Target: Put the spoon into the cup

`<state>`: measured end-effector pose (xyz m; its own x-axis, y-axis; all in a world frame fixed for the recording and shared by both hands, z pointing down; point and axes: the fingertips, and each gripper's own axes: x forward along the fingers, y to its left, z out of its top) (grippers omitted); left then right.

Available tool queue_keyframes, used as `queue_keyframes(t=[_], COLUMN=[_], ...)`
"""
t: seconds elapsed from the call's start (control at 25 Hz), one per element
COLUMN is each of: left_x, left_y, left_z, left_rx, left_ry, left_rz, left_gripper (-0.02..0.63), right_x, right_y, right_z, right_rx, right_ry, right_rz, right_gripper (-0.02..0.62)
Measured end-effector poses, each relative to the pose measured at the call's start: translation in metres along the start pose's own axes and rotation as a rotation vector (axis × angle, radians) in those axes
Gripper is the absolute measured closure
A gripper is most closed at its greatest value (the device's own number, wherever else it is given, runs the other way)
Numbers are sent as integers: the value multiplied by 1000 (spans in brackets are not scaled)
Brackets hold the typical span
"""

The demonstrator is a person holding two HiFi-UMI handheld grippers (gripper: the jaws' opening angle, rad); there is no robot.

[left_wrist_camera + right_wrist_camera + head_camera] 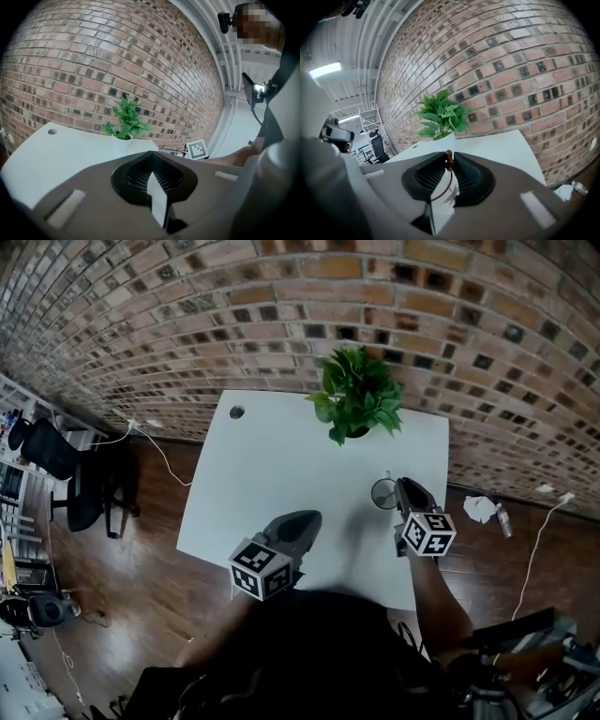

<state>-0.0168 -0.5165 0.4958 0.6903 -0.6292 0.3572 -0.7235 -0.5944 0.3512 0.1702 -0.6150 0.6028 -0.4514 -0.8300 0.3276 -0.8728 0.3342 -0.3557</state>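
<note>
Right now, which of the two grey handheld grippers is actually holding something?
The right gripper: its jaws pinch the thin brown spoon. The left gripper has its jaws shut on nothing.

An office-like workroom in an industrial building: a white worktop with a plant against a bare brick wall, a wood floor with trailing cables, an office chair, and exposed ceiling pipes.

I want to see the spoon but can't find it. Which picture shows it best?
The right gripper view: the brown end of the spoon sticks up, pinched in the right hand-held gripper. In the head view that gripper covers it, beside the cup. The left gripper view misses it.
</note>
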Motion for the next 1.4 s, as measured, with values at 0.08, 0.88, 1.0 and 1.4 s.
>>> queue_keyframes(t=[0.08,0.88,1.0,1.4], left_x=[-1,-17,-36,-132], left_y=[-1,-34,-40,-23], left_z=[0,18,24,30], left_rx=[2,92,86,140], left_ry=[1,-76,-112,-223], left_rz=[0,-9,0,34], left_gripper=[612,612,612,612], right_x=[0,-56,-78,-143], right_y=[-1,-2,15,133], right_z=[-2,25,44,71], right_rx=[1,-22,-48,-92], right_ry=[8,-54,-119,-224], right_rz=[-1,51,73,146], right_gripper=[535,395,460,589])
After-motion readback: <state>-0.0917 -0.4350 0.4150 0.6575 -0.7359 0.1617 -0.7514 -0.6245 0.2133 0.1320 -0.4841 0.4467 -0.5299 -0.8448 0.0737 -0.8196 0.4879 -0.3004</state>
